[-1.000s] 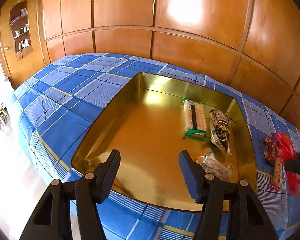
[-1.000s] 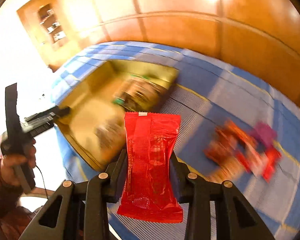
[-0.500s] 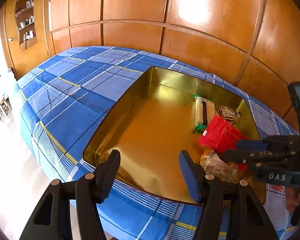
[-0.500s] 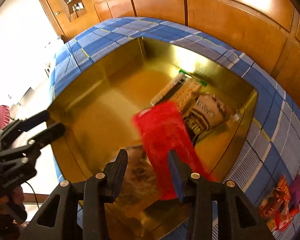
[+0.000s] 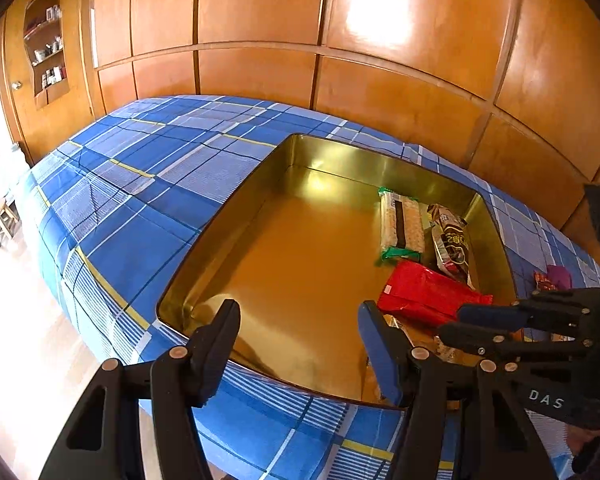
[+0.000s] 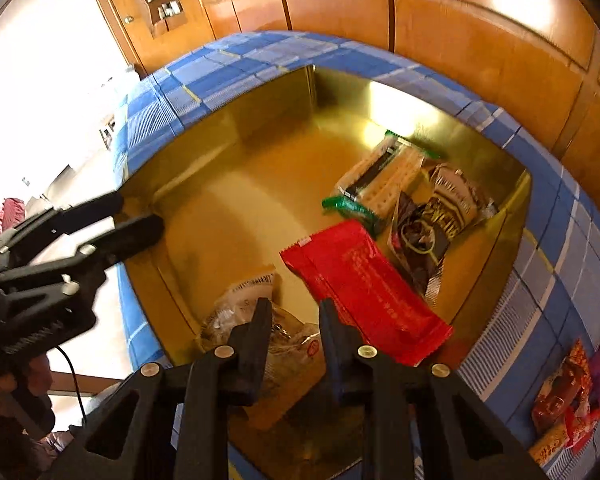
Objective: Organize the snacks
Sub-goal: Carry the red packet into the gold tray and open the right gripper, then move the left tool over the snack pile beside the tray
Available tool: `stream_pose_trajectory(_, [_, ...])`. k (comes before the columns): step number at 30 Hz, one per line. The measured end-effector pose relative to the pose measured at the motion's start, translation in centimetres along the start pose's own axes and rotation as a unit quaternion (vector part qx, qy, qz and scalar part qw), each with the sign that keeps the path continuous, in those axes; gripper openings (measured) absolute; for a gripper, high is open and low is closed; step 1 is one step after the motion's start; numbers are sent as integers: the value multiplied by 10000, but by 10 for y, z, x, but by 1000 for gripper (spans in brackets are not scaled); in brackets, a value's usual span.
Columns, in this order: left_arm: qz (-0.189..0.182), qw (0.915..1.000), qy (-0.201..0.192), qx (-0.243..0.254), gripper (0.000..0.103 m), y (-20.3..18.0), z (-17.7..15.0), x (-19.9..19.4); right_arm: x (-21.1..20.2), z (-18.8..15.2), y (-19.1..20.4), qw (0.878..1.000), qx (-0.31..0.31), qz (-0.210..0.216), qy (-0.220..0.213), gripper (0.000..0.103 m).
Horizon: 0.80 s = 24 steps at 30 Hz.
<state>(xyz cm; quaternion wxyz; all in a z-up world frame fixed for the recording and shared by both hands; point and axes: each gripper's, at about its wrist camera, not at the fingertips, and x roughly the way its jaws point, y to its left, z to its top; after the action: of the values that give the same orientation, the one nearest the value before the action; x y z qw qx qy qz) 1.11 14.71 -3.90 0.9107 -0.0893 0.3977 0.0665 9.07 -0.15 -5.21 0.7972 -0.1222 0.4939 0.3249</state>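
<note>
Counting, we find four packets in our tray; the glossy red packet lies flat at its 4 o'clock. Our left gripper and right gripper both gape, holding nothing.

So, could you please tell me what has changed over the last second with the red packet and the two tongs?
The right tongs carried the red packet from above the cloth to the gold tray and let it go; it now lies inside, beside the cracker pack, and the tongs are open. The left tongs stayed open and empty at the tray's near edge; the other snacks kept their places.
</note>
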Motion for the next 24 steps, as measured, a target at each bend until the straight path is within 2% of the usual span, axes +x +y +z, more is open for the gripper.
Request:
stream_pose_trajectory(5, [-39,10000,-11,73,62,-6,-2,-4,-10,-9,5,9998,18,-143,-117,24])
stream_pose_trajectory(8, [-96,9999,-33,82,66,-7,-3,-8,-14,-15,7,9994,92,-271,-201,24])
stream_pose_trajectory(17, [-74,9998,-103,161,66,-13,-4,-16,-42,-22,9,9958,284,-502,-717,24])
stream_pose_trajectory(24, [-84,9995,-101,277,66,-19,-6,-19,-51,-28,11,9944,325,-587,-821,24])
